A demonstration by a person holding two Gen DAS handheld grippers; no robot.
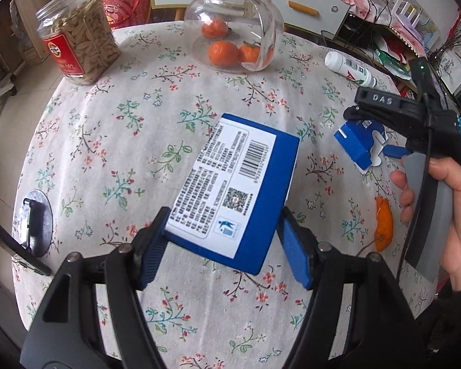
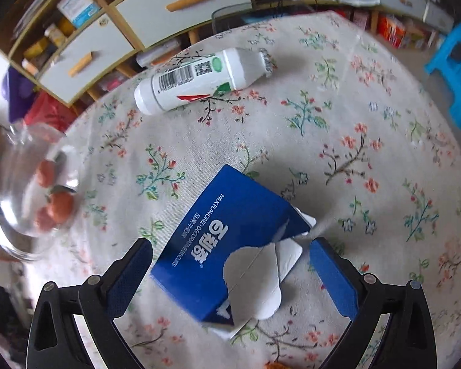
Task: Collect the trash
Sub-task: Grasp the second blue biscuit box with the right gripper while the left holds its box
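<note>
- Our left gripper point(image 1: 221, 246) clamps a blue box point(image 1: 236, 184) above the table point(image 1: 123, 141).
- Our right gripper point(image 2: 230, 273) hangs spread wide around a torn blue carton point(image 2: 230, 246), pads clear.
- A white bottle point(image 2: 199, 80) lies farther off.

Torn blue box point(image 2: 230, 246) between open gripper point(image 2: 230, 264) fingers

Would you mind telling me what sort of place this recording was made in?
Most likely a home living or dining room: a round table under a floral tablecloth, a glass jar of oranges on it, and cluttered storage cabinets behind.
</note>
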